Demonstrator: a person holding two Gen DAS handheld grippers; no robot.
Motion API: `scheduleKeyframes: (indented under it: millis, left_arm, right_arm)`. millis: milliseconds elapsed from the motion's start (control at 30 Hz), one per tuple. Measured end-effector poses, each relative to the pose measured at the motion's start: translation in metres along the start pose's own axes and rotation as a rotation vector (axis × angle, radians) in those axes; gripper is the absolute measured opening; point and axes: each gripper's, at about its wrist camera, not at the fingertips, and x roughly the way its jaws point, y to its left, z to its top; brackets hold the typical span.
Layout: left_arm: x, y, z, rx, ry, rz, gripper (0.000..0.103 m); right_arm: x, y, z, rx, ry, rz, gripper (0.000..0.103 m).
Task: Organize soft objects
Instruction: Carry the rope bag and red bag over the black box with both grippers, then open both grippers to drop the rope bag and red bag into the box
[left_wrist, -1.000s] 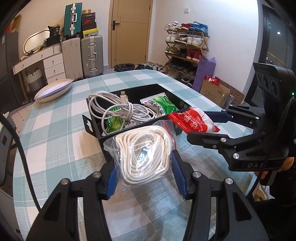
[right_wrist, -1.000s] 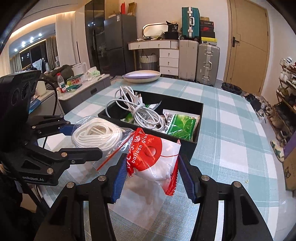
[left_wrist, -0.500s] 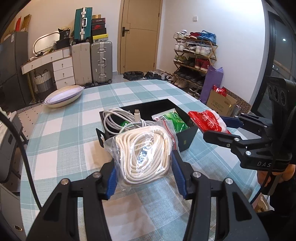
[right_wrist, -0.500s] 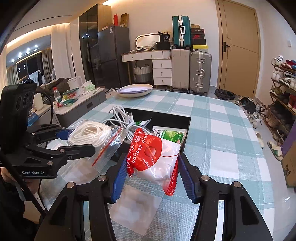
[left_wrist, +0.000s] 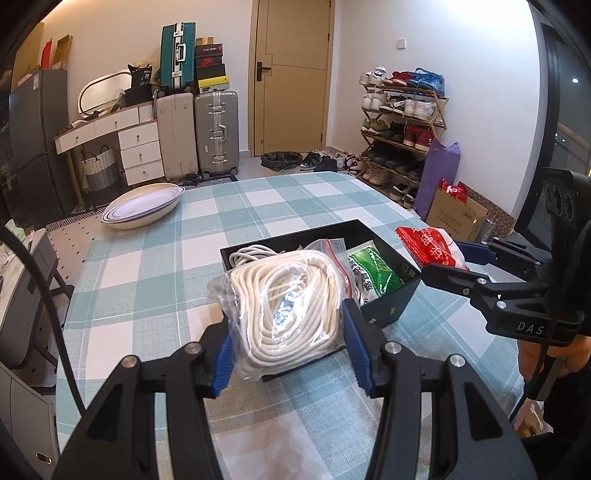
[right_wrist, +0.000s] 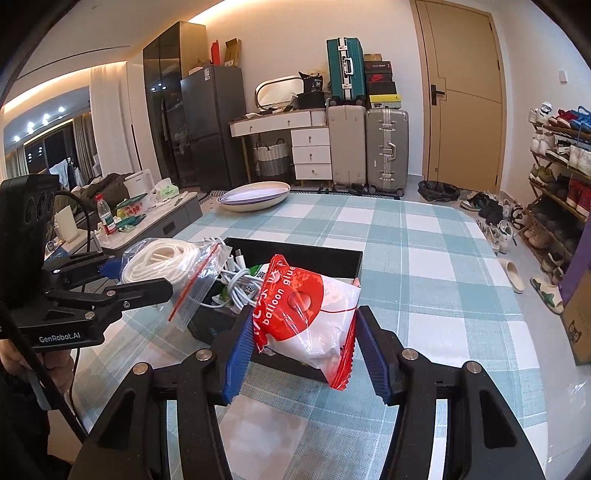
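rope bag (left_wrist: 284, 306): clear zip bag of coiled white rope, pinched between the blue pads of the left gripper (left_wrist: 288, 350), held above the near edge of the box (left_wrist: 399, 291).
glue bag (right_wrist: 306, 314): red and white "balloon glue" packet, clamped in the right gripper (right_wrist: 301, 354), held over the box's near right corner.
box: black, open-topped, on the checked table (left_wrist: 155, 266); a white cable (right_wrist: 236, 280) and a green packet (left_wrist: 373, 271) already lie inside.
step: both bags look lifted and in carry, neither resting on anything.
next move: likely a lower into the box, then opening the jaws; the cable side looks crowded, the green packet side has more room.
edges: the box wall sits right under both bags, so either could catch its rim; the two grippers are near each other.
open room: bare table to the left and far side; a bowl (left_wrist: 142, 206) sits well apart at the far left.
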Motion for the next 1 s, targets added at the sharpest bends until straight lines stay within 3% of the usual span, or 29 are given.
scheduleKeyframes:
  millis: [1000]
  left_arm:
    - [0.058, 0.018, 0.019, -0.005, 0.005, 0.038, 0.051]
  right_arm:
    - [0.078, 0.0, 0.027, -0.023, 0.08, -0.033, 0.055]
